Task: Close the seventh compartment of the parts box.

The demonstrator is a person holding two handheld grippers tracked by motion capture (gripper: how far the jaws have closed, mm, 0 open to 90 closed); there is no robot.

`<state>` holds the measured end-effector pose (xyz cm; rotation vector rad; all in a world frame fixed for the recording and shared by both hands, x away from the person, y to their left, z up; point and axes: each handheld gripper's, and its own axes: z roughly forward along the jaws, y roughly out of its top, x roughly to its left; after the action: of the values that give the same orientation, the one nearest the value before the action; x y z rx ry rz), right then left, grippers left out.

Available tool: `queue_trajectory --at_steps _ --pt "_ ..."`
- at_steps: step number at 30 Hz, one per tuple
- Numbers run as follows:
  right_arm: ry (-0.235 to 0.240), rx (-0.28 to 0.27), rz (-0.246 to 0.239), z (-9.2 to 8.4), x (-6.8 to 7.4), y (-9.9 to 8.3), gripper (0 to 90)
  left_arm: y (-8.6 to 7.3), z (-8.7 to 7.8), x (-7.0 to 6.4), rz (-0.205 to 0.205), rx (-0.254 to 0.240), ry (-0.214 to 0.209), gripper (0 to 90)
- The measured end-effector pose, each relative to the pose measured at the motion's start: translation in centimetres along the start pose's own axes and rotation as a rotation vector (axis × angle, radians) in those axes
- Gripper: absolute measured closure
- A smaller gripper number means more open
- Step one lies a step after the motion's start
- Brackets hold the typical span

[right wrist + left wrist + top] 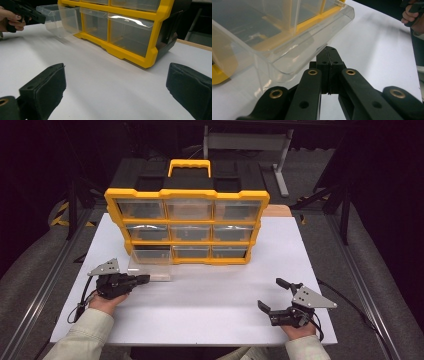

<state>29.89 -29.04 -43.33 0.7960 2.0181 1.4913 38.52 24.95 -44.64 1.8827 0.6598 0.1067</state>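
Clear drawer pulled out of the bottom-left slot of the yellow organiser, left of centre in the high view, front lip over the white bench. Left hand-held gripper just beside that lip, jaws pressed together with nothing visibly between them (tips under the drawer's rim in the left gripper view). Right hand-held gripper low at the lower right, jaws wide apart, well clear of the organiser. Risks, as a judgement: drawer sliding fully out and tipping off its rails if tugged further; closed tips slipping off smooth plastic; light organiser shifting when pushed, since unbraced by the other hand.
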Motion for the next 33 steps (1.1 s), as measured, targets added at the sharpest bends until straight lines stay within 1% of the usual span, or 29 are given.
queue_trajectory --at_steps 4,8,10,14,19,20,22,24,26,32,33 --pt "0.001 0.001 0.0 0.0 0.0 0.0 3.4 0.0 0.1 0.1 -0.007 -0.002 0.006 89.4" --pt "0.001 0.0 0.002 0.0 0.0 0.0 3.4 0.2 0.2 0.2 0.002 0.001 0.012 89.4" --pt "0.001 0.002 0.001 0.0 0.0 0.0 3.4 0.4 0.3 0.3 0.0 0.002 0.015 89.4" --pt "0.002 0.002 0.001 0.0 0.0 0.0 3.4 0.6 0.5 0.6 0.001 -0.004 0.032 89.4" --pt "0.002 0.002 0.002 0.1 0.0 0.0 3.4 0.6 0.7 1.1 -0.017 -0.018 0.046 89.5" --pt "0.002 0.002 0.002 0.1 0.0 0.0 3.4 0.5 0.8 1.3 -0.03 -0.023 0.049 89.5" --pt "0.002 0.003 0.003 0.1 0.0 -0.1 3.4 0.6 0.8 1.5 -0.025 -0.02 0.056 89.5" --pt "0.004 0.005 0.003 0.1 0.0 -0.1 3.4 0.5 1.0 1.7 -0.034 -0.019 0.068 89.5" --pt "0.003 0.011 0.002 0.1 0.0 -0.1 3.4 0.6 1.1 2.1 -0.032 -0.005 0.081 89.5" --pt "0.007 0.011 0.001 0.2 0.0 -0.1 3.4 1.1 1.6 2.6 -0.035 -0.011 0.1 89.5" --pt "0.007 0.011 0.001 0.2 0.0 -0.1 3.4 1.2 1.7 2.8 -0.045 -0.014 0.102 89.5"
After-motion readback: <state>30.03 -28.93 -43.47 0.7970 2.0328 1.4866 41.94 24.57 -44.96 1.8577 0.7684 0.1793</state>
